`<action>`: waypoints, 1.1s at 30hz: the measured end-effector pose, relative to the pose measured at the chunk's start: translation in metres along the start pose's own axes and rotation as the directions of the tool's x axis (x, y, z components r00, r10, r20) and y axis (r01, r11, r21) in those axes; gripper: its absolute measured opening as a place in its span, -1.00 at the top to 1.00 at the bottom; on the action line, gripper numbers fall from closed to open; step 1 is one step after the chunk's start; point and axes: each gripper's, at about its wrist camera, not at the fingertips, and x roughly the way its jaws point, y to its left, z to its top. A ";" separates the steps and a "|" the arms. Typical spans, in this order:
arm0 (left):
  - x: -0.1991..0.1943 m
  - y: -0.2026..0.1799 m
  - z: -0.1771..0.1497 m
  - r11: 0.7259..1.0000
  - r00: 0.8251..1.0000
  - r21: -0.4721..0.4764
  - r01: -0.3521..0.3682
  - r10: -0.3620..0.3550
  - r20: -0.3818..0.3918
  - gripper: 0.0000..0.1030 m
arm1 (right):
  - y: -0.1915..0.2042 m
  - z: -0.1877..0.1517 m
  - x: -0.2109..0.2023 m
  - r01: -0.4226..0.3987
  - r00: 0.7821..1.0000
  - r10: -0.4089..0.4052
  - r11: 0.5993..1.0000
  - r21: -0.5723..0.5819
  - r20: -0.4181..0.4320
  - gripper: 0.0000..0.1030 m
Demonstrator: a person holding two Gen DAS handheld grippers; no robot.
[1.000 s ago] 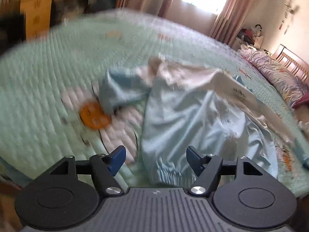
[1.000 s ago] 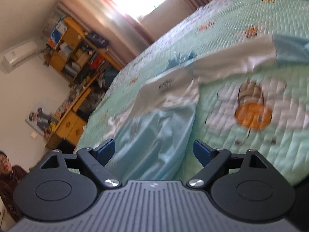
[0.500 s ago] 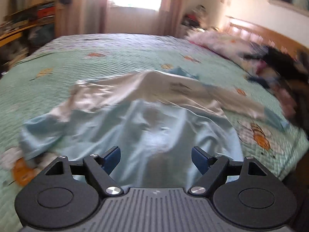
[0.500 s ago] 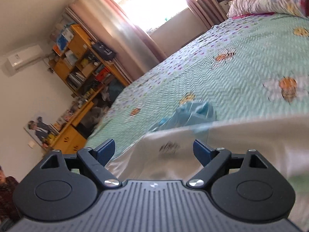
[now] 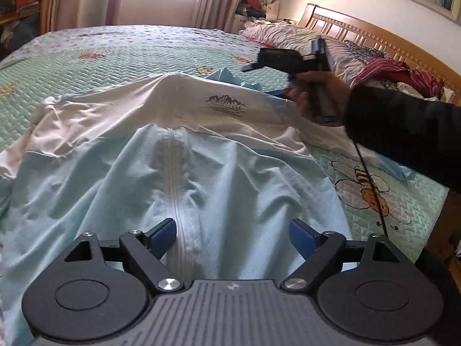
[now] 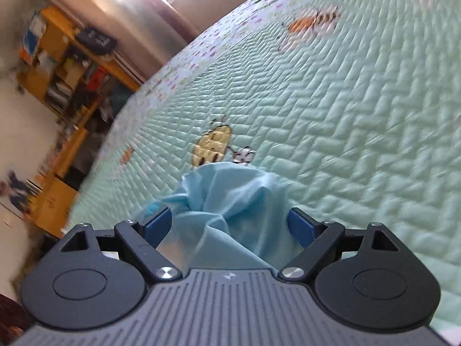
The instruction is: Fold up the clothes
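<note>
A light blue and white jacket (image 5: 178, 155) is spread, zip up, on the green quilted bedspread (image 5: 86, 66). Its hem lies nearest the left wrist camera and its white yoke with a mountain logo lies farther off.

The left gripper (image 5: 232, 230) is seen above the hem with its jaws opening. The zip line runs between the 2 blue pads, and no cloth is pressed by them.

The right gripper (image 6: 229, 223) is released; its pads stand wide, with a bunched blue fold of the jacket between them but not pinched. In the left wrist view this gripper, held by a hand (image 5: 314, 92) in a dark sleeve (image 5: 403, 132), is found at the jacket's far right shoulder.

Open bedspread is available to the left of and beyond the jacket. The right side is bounded by the bed edge, and the far right by a wooden headboard (image 5: 374, 40) and piled bedding.

The jacket's left sleeve is cut off at the frame edge. The right wrist view is motion-blurred, so the shelves at the left cannot be made out clearly.
</note>
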 end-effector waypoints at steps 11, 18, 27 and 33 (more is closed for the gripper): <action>0.016 0.007 0.000 0.993 0.996 -0.077 0.087 -0.087 0.002 -0.70 | 0.081 0.099 0.036 -0.071 0.990 0.077 0.996 -0.058 0.120 0.92; 0.019 -0.002 -0.001 0.987 0.990 -0.078 0.138 -0.138 0.004 -0.70 | 0.085 0.110 0.026 0.130 0.984 -0.109 0.980 -0.153 0.139 -0.47; 0.004 -0.017 -0.008 0.991 0.993 -0.063 0.116 -0.117 -0.002 -0.75 | 0.000 -0.003 -0.034 0.165 0.986 -0.165 0.966 -0.199 0.017 -0.47; 0.003 -0.016 -0.007 0.995 0.997 -0.071 0.075 -0.076 -0.019 -0.79 | -0.009 -0.024 -0.035 0.164 0.980 -0.193 0.916 -0.366 -0.042 -0.49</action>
